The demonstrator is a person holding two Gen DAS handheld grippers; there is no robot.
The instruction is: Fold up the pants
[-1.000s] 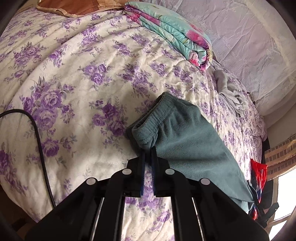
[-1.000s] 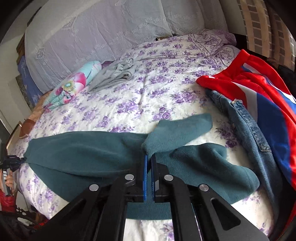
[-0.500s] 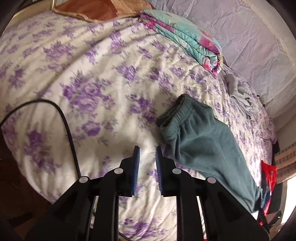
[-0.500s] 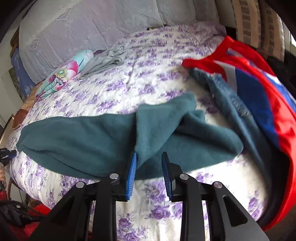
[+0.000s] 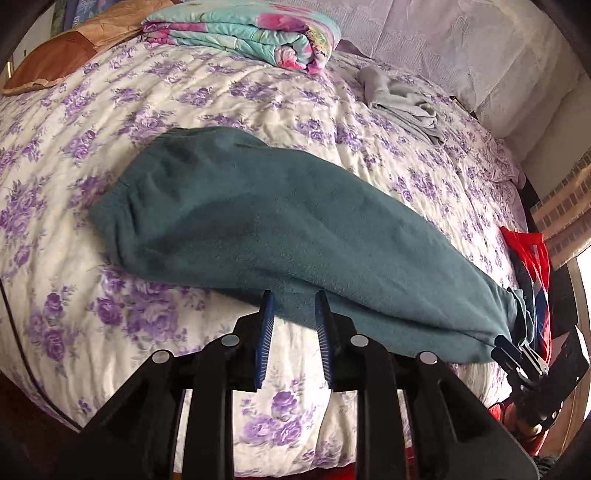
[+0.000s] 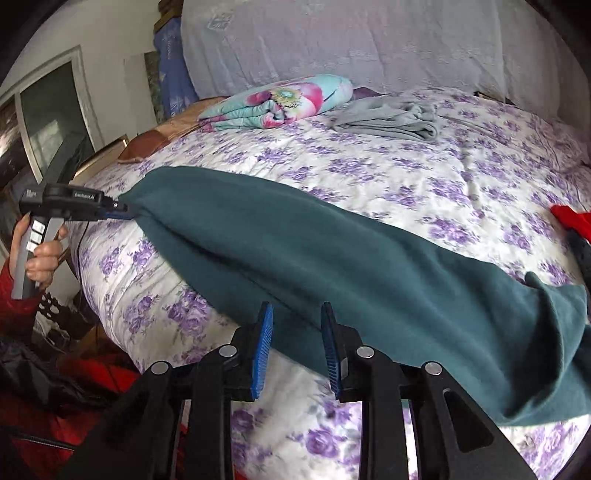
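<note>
The teal pants (image 5: 280, 229) lie folded lengthwise in a long band across the near part of the bed (image 5: 221, 92), running in the left wrist view from the waistband at 9 o'clock to the leg ends at 4 o'clock. The left tool (image 5: 292, 299) hovers at the near edge of the band with its blue pads apart and opening; the fabric edge lies just beyond and between the tips, unpinched. In the right wrist view the right tool (image 6: 296, 312) stands likewise at the near hem of the pants (image 6: 332, 258), pads apart, cloth showing in the gap but not gripped. There the left tool (image 6: 122, 211) shows at 9 o'clock, its tips at the pants' far end, held by a hand (image 6: 38, 254) in a red sleeve. A folded floral quilt (image 5: 251, 33) sits at 12 o'clock near the headboard, a grey garment (image 5: 402, 99) lies at 1 o'clock, and red clothing (image 5: 532, 254) lies at the bed's 3 o'clock edge.
</note>
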